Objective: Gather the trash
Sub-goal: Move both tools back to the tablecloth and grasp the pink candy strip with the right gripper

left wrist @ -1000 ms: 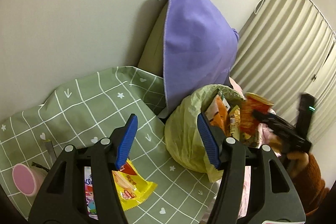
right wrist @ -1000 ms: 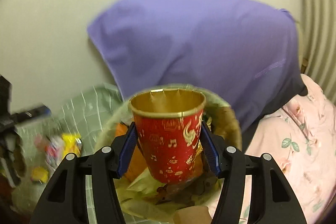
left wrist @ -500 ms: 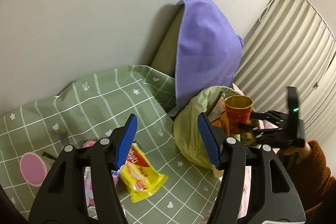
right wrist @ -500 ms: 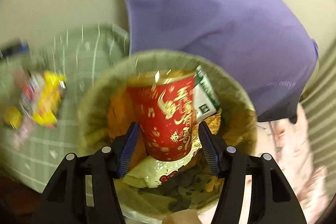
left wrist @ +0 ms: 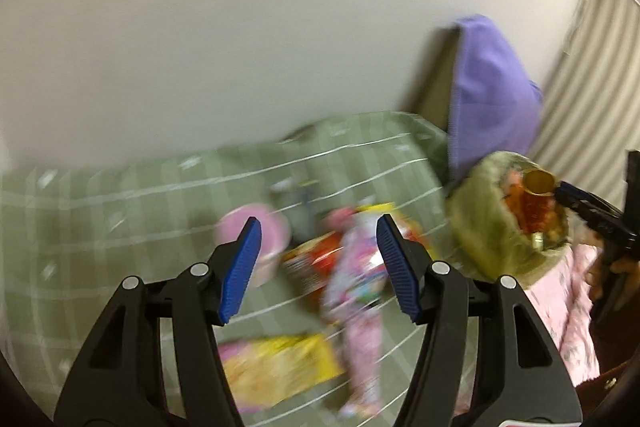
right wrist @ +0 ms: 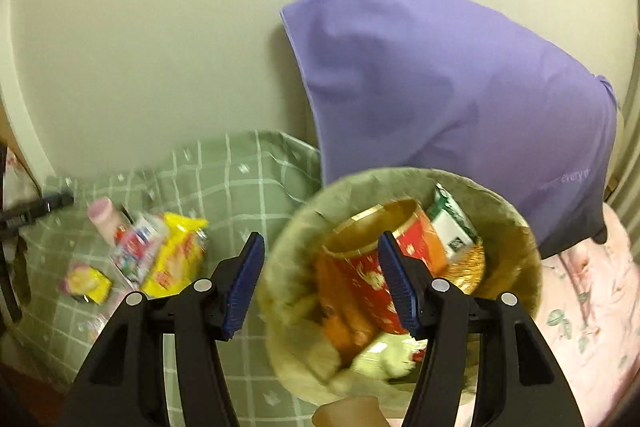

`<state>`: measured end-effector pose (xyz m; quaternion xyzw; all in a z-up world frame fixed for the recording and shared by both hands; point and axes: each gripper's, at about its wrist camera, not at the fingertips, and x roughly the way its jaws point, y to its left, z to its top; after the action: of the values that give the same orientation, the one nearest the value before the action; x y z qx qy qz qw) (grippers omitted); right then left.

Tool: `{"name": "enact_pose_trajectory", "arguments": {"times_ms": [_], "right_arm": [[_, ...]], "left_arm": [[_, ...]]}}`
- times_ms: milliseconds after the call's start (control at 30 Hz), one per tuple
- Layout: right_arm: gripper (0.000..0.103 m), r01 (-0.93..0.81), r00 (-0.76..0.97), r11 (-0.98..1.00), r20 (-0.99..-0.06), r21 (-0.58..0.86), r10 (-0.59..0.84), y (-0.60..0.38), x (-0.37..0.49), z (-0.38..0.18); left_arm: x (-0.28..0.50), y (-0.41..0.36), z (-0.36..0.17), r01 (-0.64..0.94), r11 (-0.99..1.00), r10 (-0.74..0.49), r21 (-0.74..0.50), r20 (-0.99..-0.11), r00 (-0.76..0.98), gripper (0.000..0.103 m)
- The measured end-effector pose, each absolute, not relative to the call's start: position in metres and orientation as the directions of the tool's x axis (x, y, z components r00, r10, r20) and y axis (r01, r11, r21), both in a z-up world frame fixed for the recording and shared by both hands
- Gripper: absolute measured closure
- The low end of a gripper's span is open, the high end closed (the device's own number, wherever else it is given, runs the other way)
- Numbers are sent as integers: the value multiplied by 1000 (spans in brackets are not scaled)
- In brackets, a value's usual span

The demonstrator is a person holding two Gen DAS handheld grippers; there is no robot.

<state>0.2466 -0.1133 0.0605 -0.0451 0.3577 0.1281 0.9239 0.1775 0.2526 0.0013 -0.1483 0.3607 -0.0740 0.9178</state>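
Lying tilted on its side, the red paper cup (right wrist: 368, 267) rests inside the green trash bag (right wrist: 516, 239), on top of the wrappers already in there, gold rim turned up and to the left. We see our right hand-held gripper (right wrist: 320, 285) just above it with its jaws spread wide and holding nothing; the right blue pad (right wrist: 394, 283) overlaps the cup in the view, while the left pad sits over the bag's near rim. Whether that pad touches the cup we cannot tell. From the left wrist view the cup (left wrist: 536, 203) shows at the bag's mouth (left wrist: 480, 227), with the right hand-held gripper (left wrist: 592, 211) close beside it.

Our left hand-held gripper (left wrist: 318, 269) is also wide open and empty, hovering over the loose trash on the green checked bedspread (left wrist: 160, 211): a pink wrapper (left wrist: 360, 291), a yellow packet (left wrist: 280, 367), a red and yellow packet (left wrist: 308, 259) and a pink tub (left wrist: 260, 239), all blurred. Behind the bag a purple pillow (right wrist: 460, 95) leans against the wall (right wrist: 160, 27), and a pink floral blanket (right wrist: 592, 307) lies to the right.
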Motion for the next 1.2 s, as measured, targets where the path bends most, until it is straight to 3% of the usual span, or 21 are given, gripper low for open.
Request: {"name": "enact_pose_trajectory", "arguments": {"times_ms": [100, 200, 300, 433, 500, 667, 867, 1000, 1200], "right_arm": [[48, -238, 718, 969, -661, 59, 217, -107, 245, 57], [55, -196, 731, 981, -665, 10, 153, -98, 241, 52], [55, -147, 770, 989, -630, -25, 98, -94, 231, 58], [55, -232, 745, 972, -637, 33, 199, -73, 209, 55], [55, -300, 726, 953, -638, 43, 257, -61, 197, 43], [55, -417, 522, 891, -757, 177, 394, -28, 187, -12], [55, -485, 374, 821, -777, 301, 506, 36, 180, -59], [56, -525, 345, 805, -795, 277, 498, 75, 180, -78], [87, -560, 303, 789, -825, 252, 478, 76, 185, -86]], "left_arm": [[162, 276, -16, -54, 940, -196, -336, -665, 721, 46], [152, 286, -34, -70, 940, -189, -335, -678, 710, 46], [150, 288, -57, -66, 944, -196, -324, -708, 678, 46], [145, 279, -68, -47, 927, -253, -372, -714, 653, 46], [142, 267, -75, -50, 942, -228, -332, -740, 633, 46], [112, 248, -80, -41, 910, -321, -412, -766, 558, 46], [82, 267, -57, -121, 931, -206, -344, -770, 604, 46], [81, 274, -52, -156, 957, -104, -245, -792, 602, 46], [80, 277, -56, -159, 959, -94, -233, -796, 599, 46]]}}
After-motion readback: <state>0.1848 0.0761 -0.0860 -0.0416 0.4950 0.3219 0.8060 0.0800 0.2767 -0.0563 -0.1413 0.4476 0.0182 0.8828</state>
